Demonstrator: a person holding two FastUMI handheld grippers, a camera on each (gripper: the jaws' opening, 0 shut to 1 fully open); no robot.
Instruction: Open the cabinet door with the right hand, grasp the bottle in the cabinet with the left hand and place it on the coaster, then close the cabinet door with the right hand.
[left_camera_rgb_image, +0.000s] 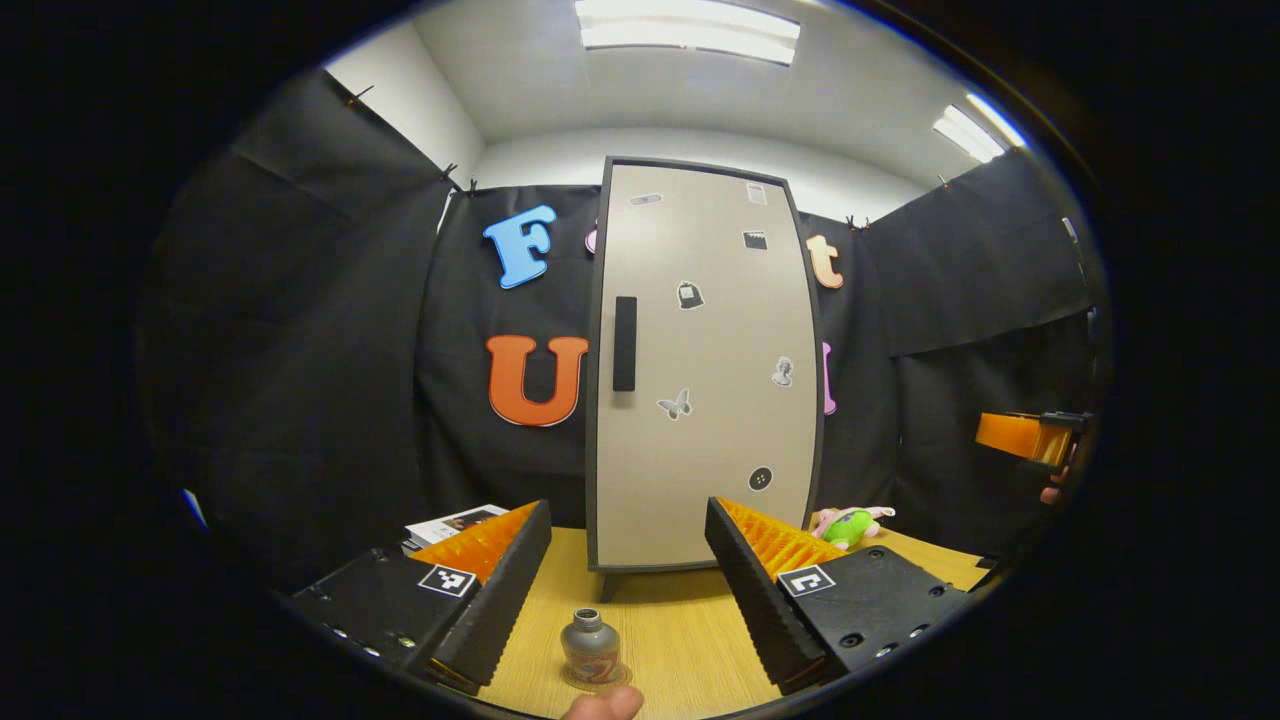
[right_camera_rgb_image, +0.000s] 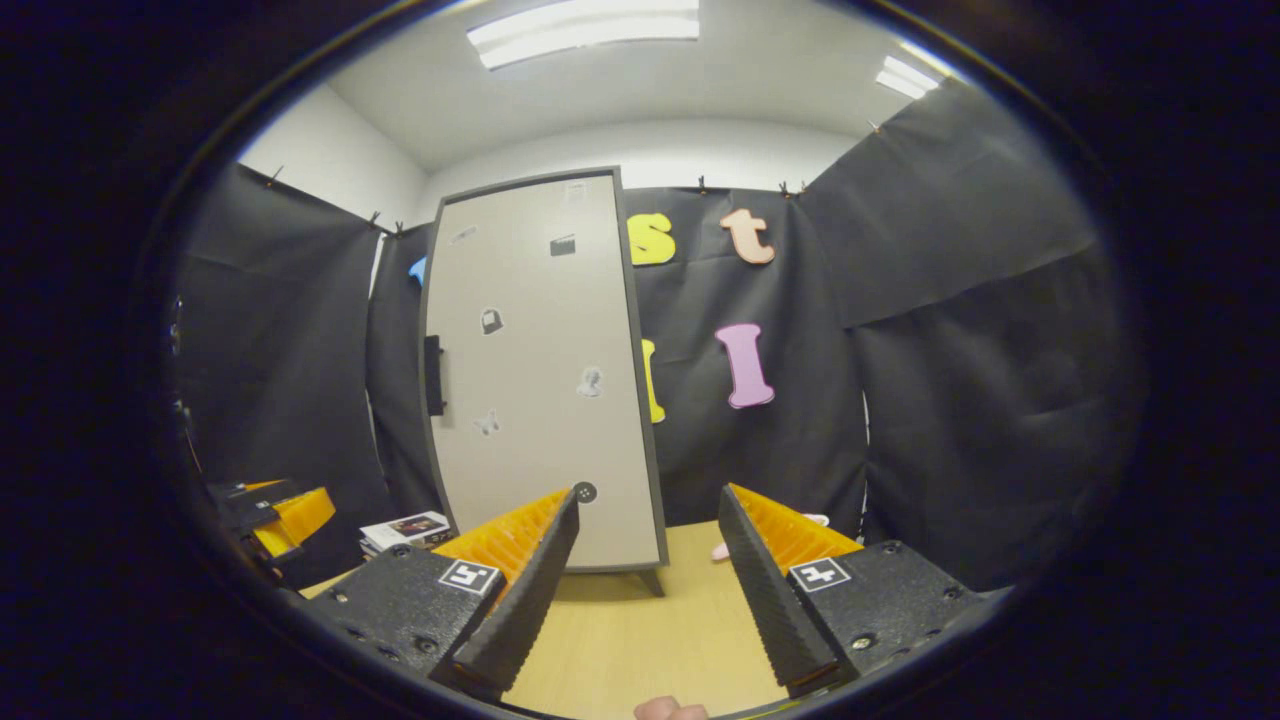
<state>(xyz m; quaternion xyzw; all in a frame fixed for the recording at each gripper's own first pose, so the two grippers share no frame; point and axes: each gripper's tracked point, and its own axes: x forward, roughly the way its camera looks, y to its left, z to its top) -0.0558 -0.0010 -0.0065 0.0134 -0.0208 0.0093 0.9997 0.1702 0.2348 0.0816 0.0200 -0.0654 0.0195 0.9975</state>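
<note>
We are facing the cabinet, its door closed, standing on the table.
We are holding the left gripper and right gripper released, empty; the bottle is sitting on the coaster.

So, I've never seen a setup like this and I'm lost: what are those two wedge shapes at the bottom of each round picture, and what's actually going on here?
Each picture comes from a camera riding on a hand-held gripper, looking forward between its two fingers. Those wedges are the fingers: the left gripper in one view, the right gripper in the other. Both are open and hold nothing. Ahead stands a cabinet with its door shut, on a wooden table. A small bottle sits on a coaster between the left gripper's fingers. Magazines and a plush toy lie beside the cabinet.
</note>
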